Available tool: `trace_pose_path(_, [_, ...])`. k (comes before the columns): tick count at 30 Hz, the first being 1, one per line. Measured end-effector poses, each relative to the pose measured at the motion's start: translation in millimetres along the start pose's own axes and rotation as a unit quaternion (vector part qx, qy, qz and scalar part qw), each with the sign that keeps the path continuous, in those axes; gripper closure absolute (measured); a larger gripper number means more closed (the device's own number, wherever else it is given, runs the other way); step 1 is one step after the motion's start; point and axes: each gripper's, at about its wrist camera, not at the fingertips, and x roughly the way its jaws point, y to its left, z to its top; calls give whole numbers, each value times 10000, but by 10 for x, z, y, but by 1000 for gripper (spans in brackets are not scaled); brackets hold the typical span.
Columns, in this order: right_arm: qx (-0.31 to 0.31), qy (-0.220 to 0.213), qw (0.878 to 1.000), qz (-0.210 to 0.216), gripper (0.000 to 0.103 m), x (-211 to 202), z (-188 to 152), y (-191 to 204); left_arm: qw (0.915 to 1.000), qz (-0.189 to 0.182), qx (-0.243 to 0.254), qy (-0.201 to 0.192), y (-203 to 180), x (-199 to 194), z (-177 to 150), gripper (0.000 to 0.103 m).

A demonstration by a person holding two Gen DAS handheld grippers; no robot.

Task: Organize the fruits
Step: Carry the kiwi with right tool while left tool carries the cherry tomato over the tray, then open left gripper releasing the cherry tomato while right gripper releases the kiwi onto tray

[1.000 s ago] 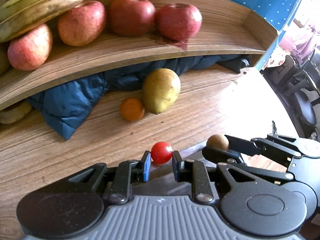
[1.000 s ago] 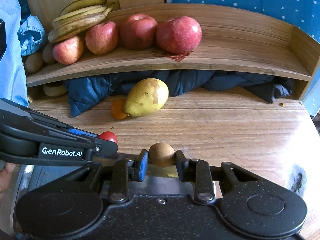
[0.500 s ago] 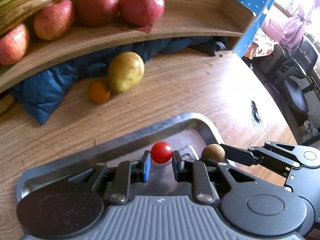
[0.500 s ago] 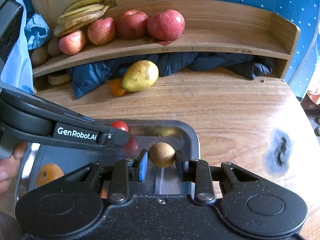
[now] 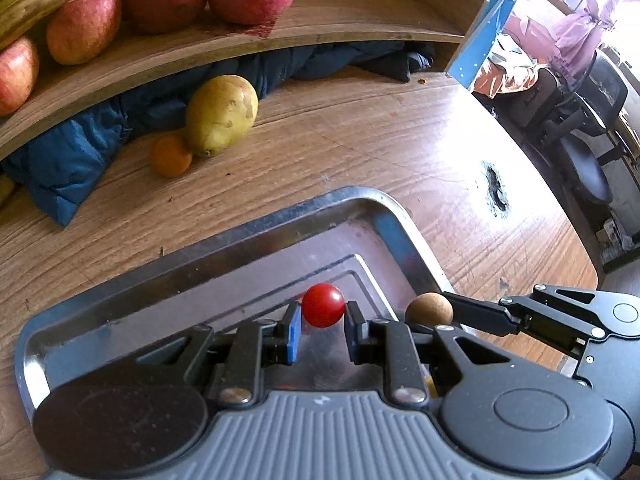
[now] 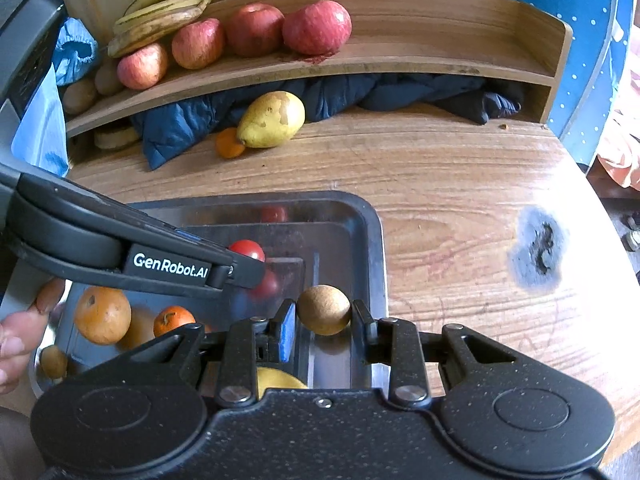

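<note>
Nearest, the left hand-held gripper pinches a cherry tomato and the right hand-held gripper clamps a small brown kiwi-like fruit, both hanging over the steel tray, seemingly so each can be dropped in beside the oranges already there. Farther off, a pear and a small orange lie touching on the worktop, with apples on the shelf beyond. A second ago both grippers were nearer the shelf with the tray barely in view; they have pulled back over it.
</note>
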Motion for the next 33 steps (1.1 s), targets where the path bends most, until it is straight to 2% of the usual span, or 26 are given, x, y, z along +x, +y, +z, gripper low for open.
trace_pose_path(12, [46,61,10000,10,72,-17,-69,0,9999,86,26,133,-19,27,-54,78])
trace_pose_path(21, [30,10,10000,-13,69,-64,-119,12,9999,131,-62,71,-29,-36,-108,77])
trace_pose_path(25, [34,-66,10000,-46,65,-115,-140,5,9997,193,-122,5,-37,-92,-149,67])
trace_pose_path(33, [233,-289,9992,-115,47,-305,-235,-92,9987,353,-297,-229,-40,-281,-269,54])
